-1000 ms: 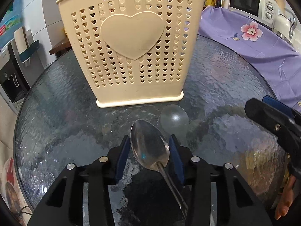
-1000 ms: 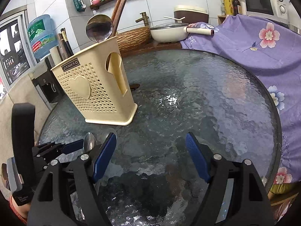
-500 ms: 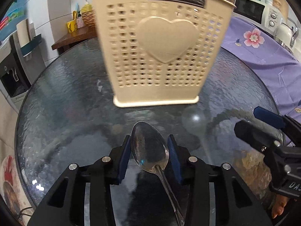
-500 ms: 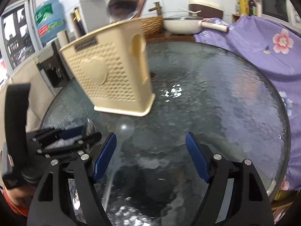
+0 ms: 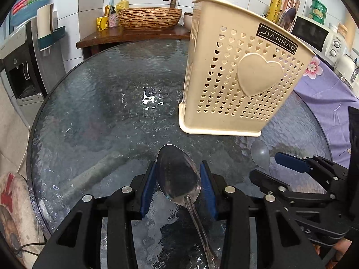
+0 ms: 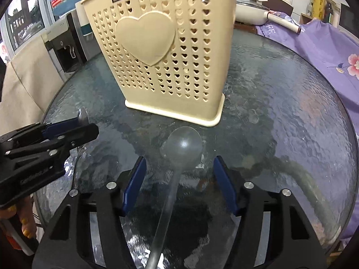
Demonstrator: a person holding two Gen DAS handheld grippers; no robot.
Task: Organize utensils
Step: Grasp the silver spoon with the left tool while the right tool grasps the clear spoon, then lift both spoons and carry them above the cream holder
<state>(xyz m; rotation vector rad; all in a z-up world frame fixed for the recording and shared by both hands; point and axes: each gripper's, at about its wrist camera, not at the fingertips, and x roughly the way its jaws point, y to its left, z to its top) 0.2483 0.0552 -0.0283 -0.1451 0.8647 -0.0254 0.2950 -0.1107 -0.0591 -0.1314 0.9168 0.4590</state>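
Observation:
My left gripper (image 5: 177,174) is shut on a metal spoon (image 5: 177,174), its bowl between the blue pads and its handle running back under the camera. A clear plastic spoon (image 6: 182,145) lies on the glass table (image 6: 280,112), its bowl just ahead of my open right gripper (image 6: 179,179) and its handle passing between the fingers. It also shows in the left wrist view (image 5: 260,154). The cream perforated utensil holder (image 6: 161,51) stands upright just beyond both spoons; it also shows in the left wrist view (image 5: 242,83). Utensil handles stick out of its top.
The left gripper (image 6: 44,143) sits at the left of the right wrist view, and the right gripper (image 5: 303,179) at the right of the left view. A purple floral cloth (image 6: 325,44) covers the right side. A wooden counter with a basket (image 5: 148,18) stands behind the table.
My right gripper has swung left and forward so the clear spoon now lies between its open fingers. My left gripper has turned left, the metal spoon still held; the holder now sits at its right.

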